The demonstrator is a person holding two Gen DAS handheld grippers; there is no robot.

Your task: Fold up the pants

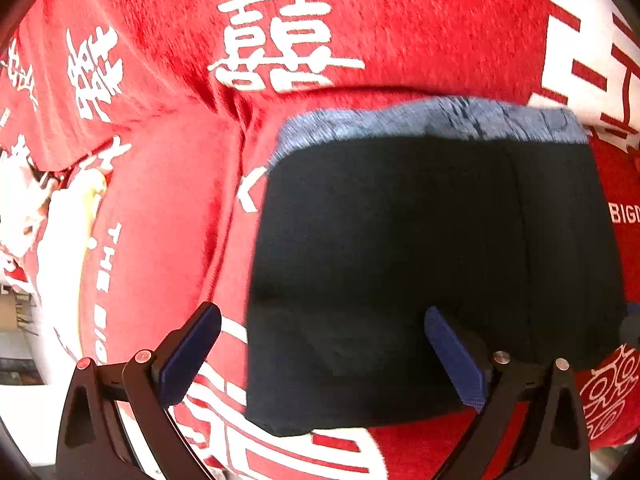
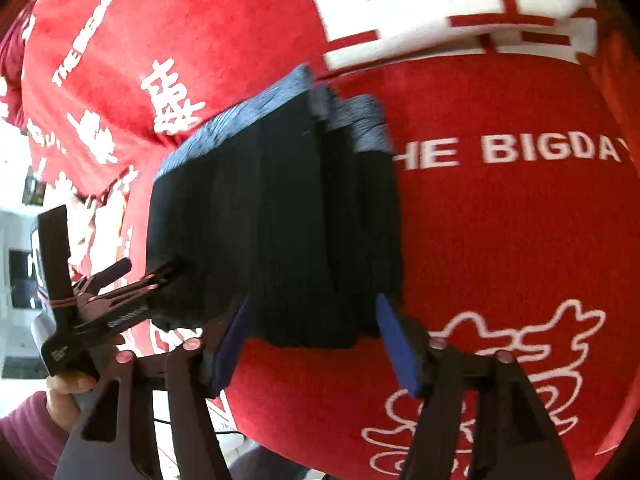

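Left wrist view: left gripper (image 1: 320, 354) spread wide, holding nothing, over the near edge of the folded black pants (image 1: 432, 272) lying on a red blanket (image 1: 168, 208). Right wrist view: right gripper (image 2: 312, 340) likewise wide, empty, at the pants' (image 2: 280, 232) near edge.

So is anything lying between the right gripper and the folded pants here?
Nothing visible does. The right gripper is open, with its fingers spread at the near edge of the dark folded pants, which lie on the red blanket. The left gripper comes in from the side, at the pants' left corner.
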